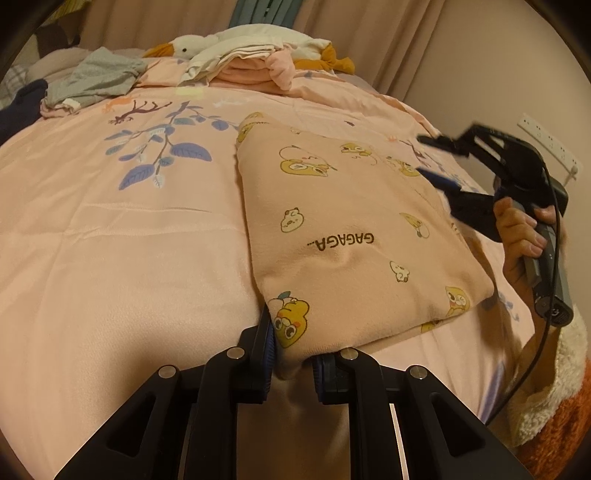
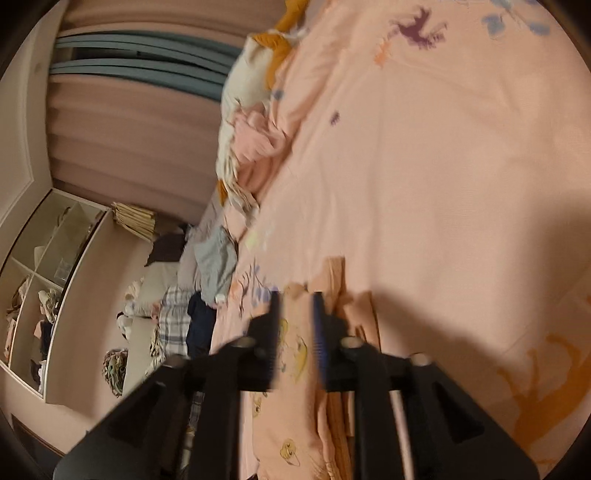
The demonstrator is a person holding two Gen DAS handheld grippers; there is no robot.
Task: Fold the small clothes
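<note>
Peach cartoon-print garment [image 1: 354, 229] pinched at its near corner in my left gripper [image 1: 291, 354], jaws pressed on the cloth.

My right gripper [image 1: 436, 162] hangs above the garment's far right edge with its jaws spread and no cloth between them, my hand [image 1: 517, 236] wrapped round its handle. The garment lies folded flat on the pink bedspread [image 1: 122, 258]. Further off sit a grey garment [image 1: 96, 79], a heap of white and pink clothes [image 1: 243, 66] and a goose plush toy [image 1: 192, 46] against the curtain [image 1: 369, 33].
</note>
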